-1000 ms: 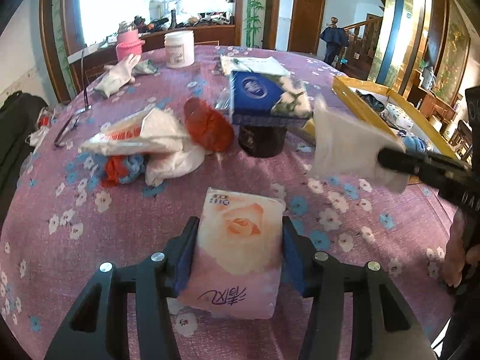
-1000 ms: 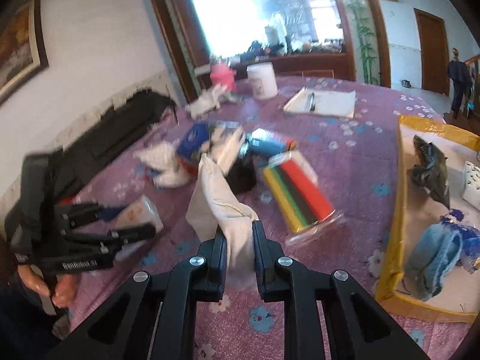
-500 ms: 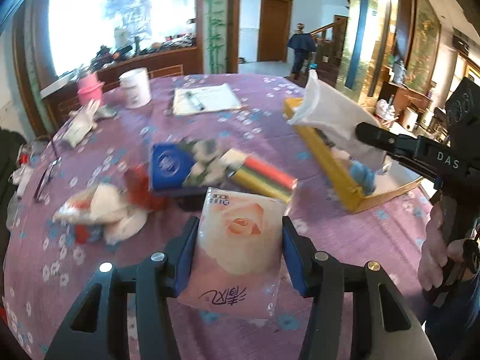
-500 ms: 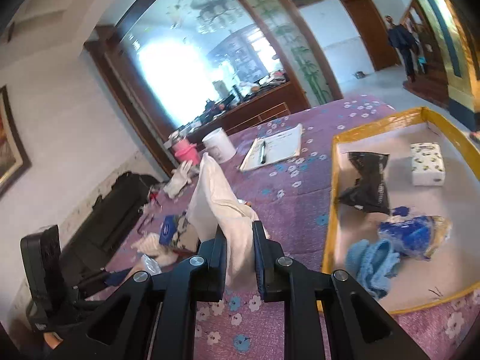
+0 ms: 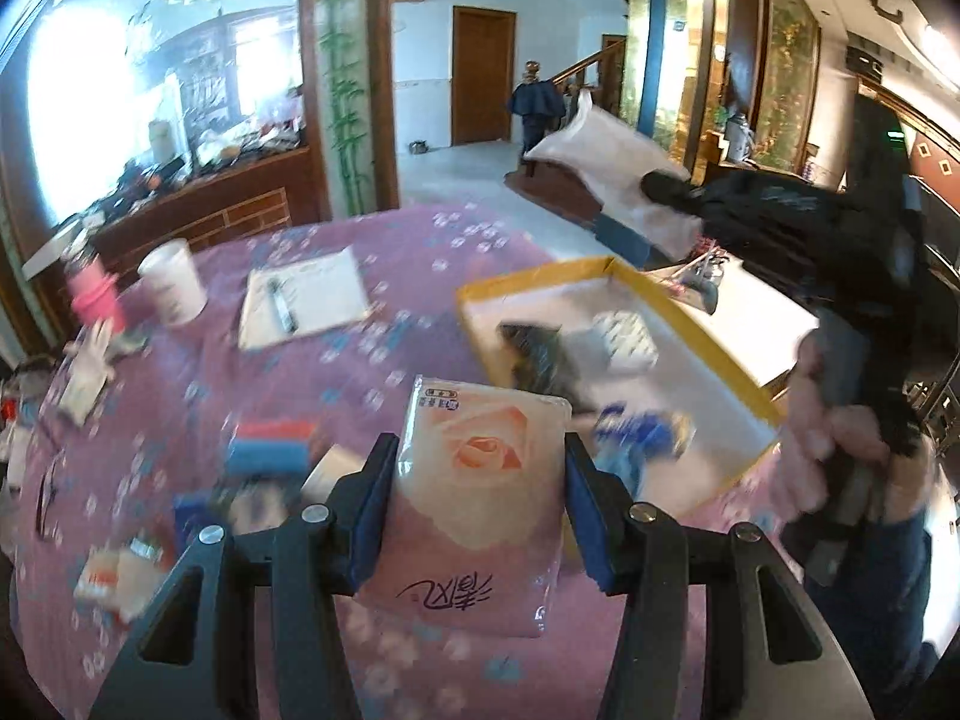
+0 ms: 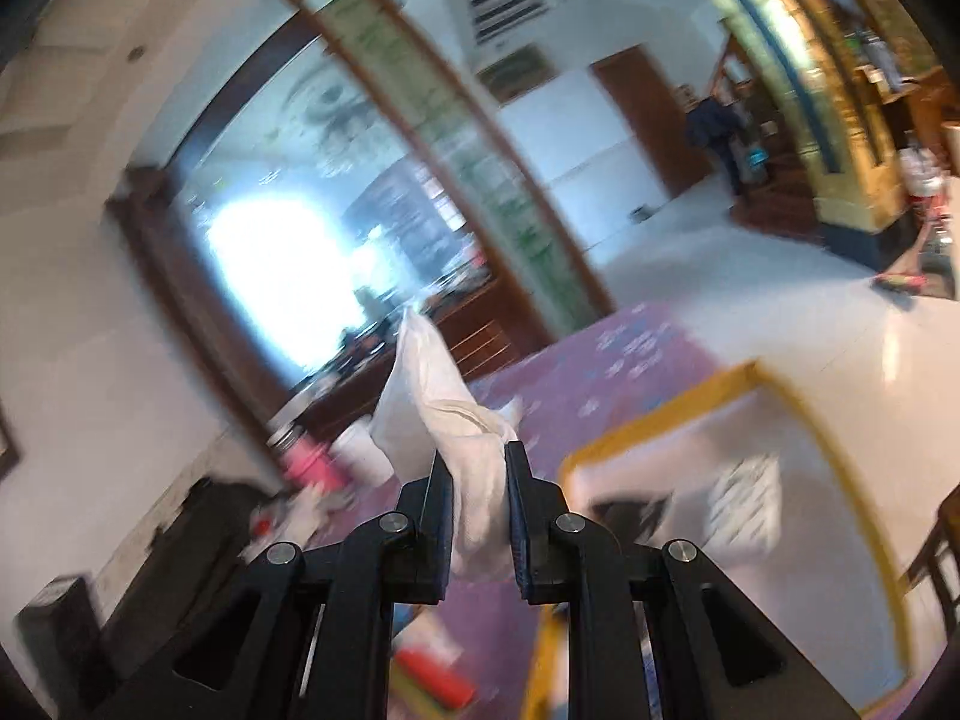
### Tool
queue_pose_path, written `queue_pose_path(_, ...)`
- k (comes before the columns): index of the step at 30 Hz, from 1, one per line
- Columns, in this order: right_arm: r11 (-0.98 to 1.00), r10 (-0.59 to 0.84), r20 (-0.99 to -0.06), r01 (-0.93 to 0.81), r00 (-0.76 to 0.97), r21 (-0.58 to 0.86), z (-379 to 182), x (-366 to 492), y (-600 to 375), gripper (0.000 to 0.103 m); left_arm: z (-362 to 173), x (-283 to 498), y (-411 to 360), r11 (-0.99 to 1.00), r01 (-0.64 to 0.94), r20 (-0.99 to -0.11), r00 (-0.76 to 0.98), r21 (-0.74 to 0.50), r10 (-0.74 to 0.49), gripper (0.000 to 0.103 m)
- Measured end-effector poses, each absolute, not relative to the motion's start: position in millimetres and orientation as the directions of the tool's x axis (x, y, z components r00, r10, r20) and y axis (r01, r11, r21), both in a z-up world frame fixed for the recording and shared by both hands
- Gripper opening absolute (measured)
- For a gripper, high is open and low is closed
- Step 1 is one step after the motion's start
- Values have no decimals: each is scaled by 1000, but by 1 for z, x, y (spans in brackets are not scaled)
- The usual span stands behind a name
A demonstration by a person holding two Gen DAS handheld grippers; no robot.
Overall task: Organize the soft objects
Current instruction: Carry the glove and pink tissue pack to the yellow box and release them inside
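The left claw (image 5: 477,498) grips a pink rose-printed tissue pack (image 5: 480,504) at lower centre. The right claw (image 6: 477,474) pinches a crumpled white cloth (image 6: 444,414), above the yellow-rimmed tray (image 6: 660,420).

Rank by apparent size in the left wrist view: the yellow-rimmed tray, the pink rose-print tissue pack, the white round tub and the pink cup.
1. Yellow-rimmed tray
2. Pink rose-print tissue pack, though nearness to the camera inflates it
3. White round tub
4. Pink cup, blurred, so only roughly judged
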State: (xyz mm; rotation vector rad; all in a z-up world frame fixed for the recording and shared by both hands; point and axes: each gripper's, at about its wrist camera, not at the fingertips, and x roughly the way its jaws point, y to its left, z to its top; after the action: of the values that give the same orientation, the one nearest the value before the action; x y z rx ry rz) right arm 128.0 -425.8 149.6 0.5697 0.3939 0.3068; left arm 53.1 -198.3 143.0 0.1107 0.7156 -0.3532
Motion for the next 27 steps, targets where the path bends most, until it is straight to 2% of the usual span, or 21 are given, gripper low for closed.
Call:
queue_pose_path(2,781,389,-265,-163,882,603,139,140,-439,17,144,63,-212,930,366,-655,696,-31,-295,52)
queue_pose_path(4,787,361,-299,-116,883,606,125,150,-452,17,139,78,-231,920,389,-666,673,-51,-321,52)
queue_pose_path(7,724,397,-309,-88,864,684,107,161,-474,17,128,96,-257,911,409,-674,658,-55,-337,52)
queue_pose_path(14,712,353,-365,5,861,702,91,168,-504,17,95,143,-299,894,426,-729,568,-136,-382,52)
queue_pose_path(23,750,278,-553,182,785,636,61,188,-522,17,52,181,-330,899,400,-798,474,-181,-372,52)
queue_pose_path(27,755,262,-591,219,763,618,52,195,-525,17,42,182,-336,892,407,-807,450,-196,-383,52)
